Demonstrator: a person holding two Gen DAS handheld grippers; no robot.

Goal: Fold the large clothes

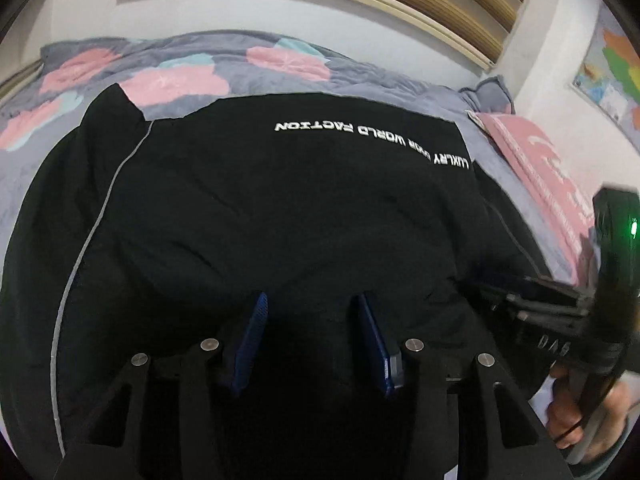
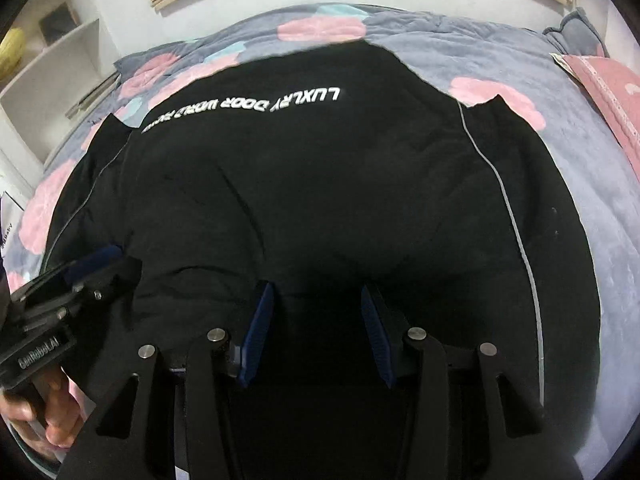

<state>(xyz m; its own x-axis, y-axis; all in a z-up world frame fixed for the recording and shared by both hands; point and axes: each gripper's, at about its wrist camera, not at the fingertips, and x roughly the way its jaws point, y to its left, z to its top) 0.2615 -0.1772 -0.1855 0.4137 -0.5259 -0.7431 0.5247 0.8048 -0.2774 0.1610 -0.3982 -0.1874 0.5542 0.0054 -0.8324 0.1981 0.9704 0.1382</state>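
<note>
- Black linkage arms of the left claw (image 1: 310,338) fill the bottom of its own view; the blue pads (image 1: 251,340) stand partly apart, with nothing pinched between them and only dark cloth showing below the gap.
- Likewise the right claw (image 2: 318,332) has its blue fingertips (image 2: 258,336) held partly apart, gripping nothing, over the same dark cloth.
- At 4 o'clock in the left view, the right claw's body shows with a green light on it, and the right hand (image 1: 580,412) wraps its handle.
- At 8 o'clock in the right view, the left claw's body shows, held by the left hand (image 2: 44,412).
- Beyond both claws, toward 12 o'clock, the black jacket (image 1: 280,208) lies spread on the bed, with upside-down white lettering (image 1: 372,140) across its far part and thin grey piping (image 2: 516,232) running along its sides.
- Its sleeve ends reach out at about 10 and 2 o'clock.
- Under the jacket lies a grey quilt (image 2: 608,216) with pink and teal patches.
- A pink pillow (image 1: 536,168) lies at 3 o'clock in the left view.
- White shelves (image 2: 52,56) stand at 10 o'clock in the right view.
- A coloured map (image 1: 612,76) hangs at 2 o'clock in the left view.
</note>
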